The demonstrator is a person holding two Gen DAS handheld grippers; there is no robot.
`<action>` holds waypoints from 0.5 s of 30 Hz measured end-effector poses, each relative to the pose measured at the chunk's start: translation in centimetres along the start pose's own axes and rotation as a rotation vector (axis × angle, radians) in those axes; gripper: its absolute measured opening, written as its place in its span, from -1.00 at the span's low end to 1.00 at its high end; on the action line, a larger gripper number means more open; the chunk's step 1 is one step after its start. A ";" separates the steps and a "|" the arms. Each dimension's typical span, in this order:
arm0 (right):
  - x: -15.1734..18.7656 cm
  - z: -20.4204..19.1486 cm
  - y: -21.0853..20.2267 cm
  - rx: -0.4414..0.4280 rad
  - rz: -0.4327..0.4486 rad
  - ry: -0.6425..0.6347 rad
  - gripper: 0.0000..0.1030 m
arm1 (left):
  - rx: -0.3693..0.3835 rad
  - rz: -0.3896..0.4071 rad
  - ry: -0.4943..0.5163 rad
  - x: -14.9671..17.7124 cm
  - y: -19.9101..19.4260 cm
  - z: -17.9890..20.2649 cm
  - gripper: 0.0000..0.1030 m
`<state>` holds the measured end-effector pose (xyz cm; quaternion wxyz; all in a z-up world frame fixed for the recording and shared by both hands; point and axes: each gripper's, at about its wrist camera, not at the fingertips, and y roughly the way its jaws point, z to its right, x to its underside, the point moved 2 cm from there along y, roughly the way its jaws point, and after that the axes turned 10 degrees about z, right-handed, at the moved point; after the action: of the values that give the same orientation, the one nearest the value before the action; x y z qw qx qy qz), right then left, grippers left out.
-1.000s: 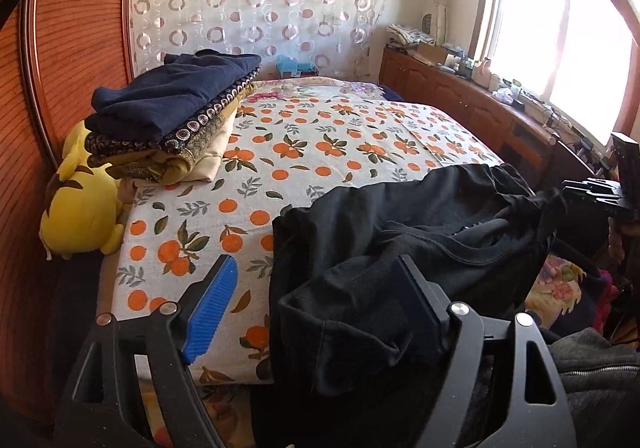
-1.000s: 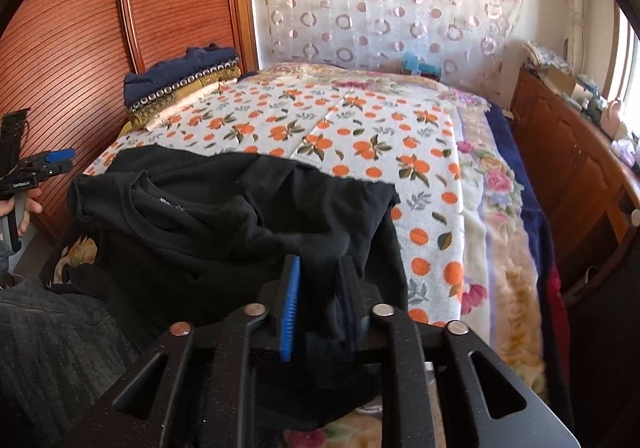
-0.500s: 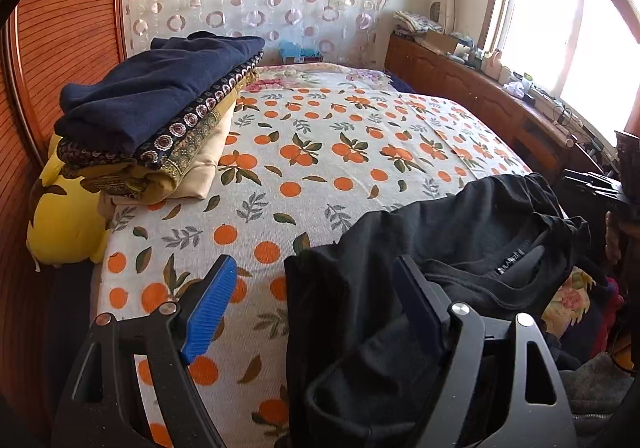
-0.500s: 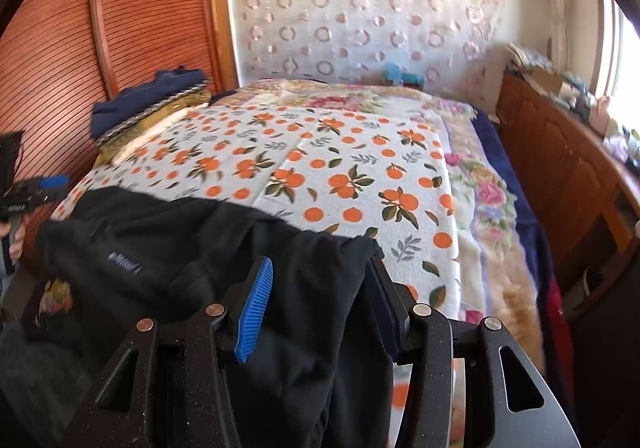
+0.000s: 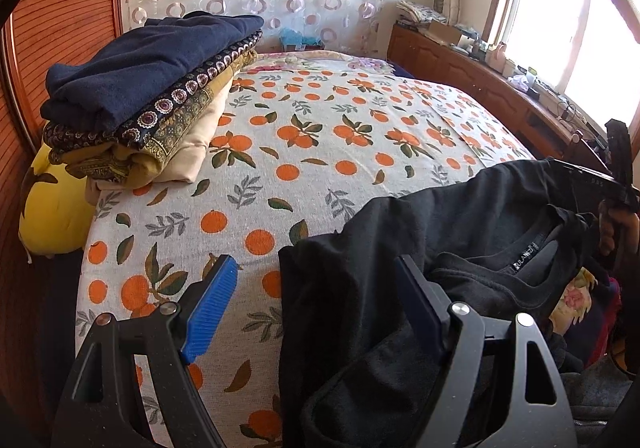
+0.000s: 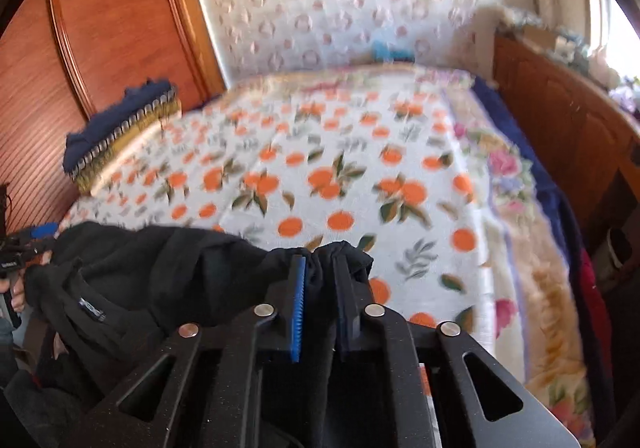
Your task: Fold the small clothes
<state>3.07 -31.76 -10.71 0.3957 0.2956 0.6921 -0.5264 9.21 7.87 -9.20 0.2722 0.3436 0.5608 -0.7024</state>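
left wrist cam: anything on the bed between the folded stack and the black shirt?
Nothing. In the left wrist view only bare orange-print bedspread runs from the folded stack to the black shirt.

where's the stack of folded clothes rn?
The stack of folded clothes sits on the orange-print bedspread at the bed's far left edge in both wrist views, against the wooden headboard, above the yellow plush toy.

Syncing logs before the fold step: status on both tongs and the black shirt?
Right tongs closing, black shirt bunched between pads. Left tongs open, shirt edge over one finger, ungripped. Shirt at bed's near edge. Folded stack far left, clear.
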 end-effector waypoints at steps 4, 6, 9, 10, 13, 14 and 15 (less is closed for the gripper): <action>0.7 1.1 -0.6 0.027 -0.023 0.061 -0.77 | 0.025 0.003 -0.023 -0.3 0.2 -0.4 0.56; 1.0 0.7 -0.2 0.050 -0.035 0.021 -0.76 | 0.060 -0.001 -0.039 -0.5 0.4 -0.5 0.41; 1.0 -0.1 0.5 0.052 -0.041 -0.004 -0.76 | 0.078 -0.027 -0.060 -0.5 1.3 -0.7 0.15; 0.9 -0.3 0.5 0.052 -0.039 -0.010 -0.76 | 0.073 -0.036 -0.058 -0.4 1.6 -0.7 0.12; 0.3 -0.6 0.9 0.045 -0.033 -0.018 -0.76 | 0.062 -0.059 -0.050 -0.2 2.4 -0.7 0.11; 0.4 -0.6 1.2 0.040 -0.032 -0.019 -0.76 | 0.063 -0.062 -0.048 -0.2 2.6 -0.7 0.11; 0.4 -0.5 1.5 0.047 -0.040 -0.025 -0.65 | 0.064 -0.064 -0.044 -0.2 2.6 -0.7 0.09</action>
<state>3.99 -30.84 -11.71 0.3865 0.2842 0.6803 -0.5541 11.46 7.94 -10.74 0.2509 0.3187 0.5426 -0.7356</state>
